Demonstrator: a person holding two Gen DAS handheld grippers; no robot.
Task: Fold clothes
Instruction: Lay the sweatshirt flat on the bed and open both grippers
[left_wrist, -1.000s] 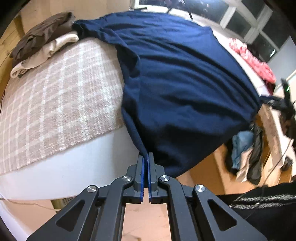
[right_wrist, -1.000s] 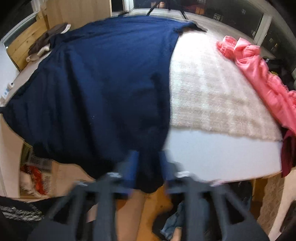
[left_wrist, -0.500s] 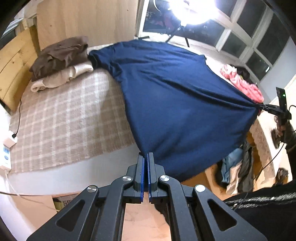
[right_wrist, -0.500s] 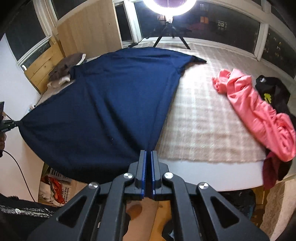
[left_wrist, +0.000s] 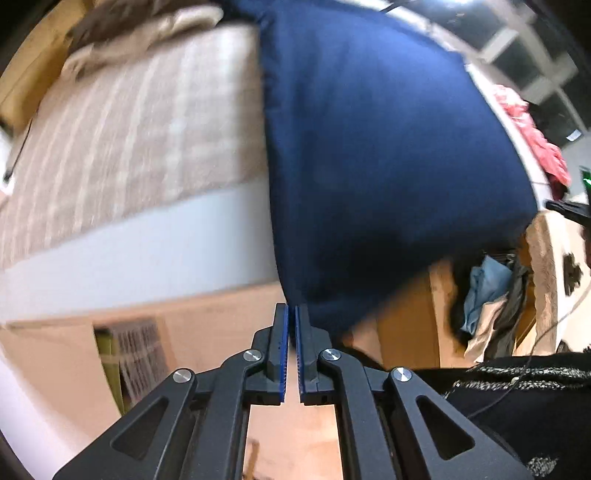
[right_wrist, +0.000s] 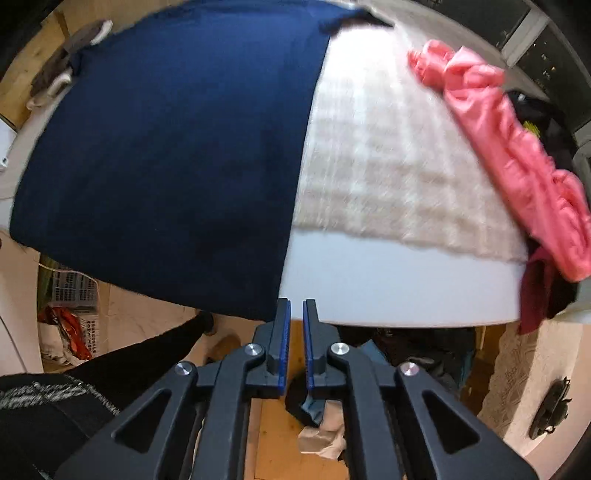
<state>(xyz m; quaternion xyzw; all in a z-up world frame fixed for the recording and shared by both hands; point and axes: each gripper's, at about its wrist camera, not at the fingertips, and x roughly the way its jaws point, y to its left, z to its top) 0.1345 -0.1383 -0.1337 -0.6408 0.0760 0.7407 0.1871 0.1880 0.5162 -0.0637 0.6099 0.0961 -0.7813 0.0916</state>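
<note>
Two corners of the navy shirt (left_wrist: 388, 155) are pinched by the left gripper (left_wrist: 291, 312) and right gripper (right_wrist: 296, 306); thin holds can slip, so the hem is dropped off the bed (right_wrist: 388, 280).

Navy garment (left_wrist: 369, 155) draped over bed edge

Left gripper (left_wrist: 291, 314) pointing steeply down, jaws nearly shut, right gripper (right_wrist: 296, 308) likewise
</note>
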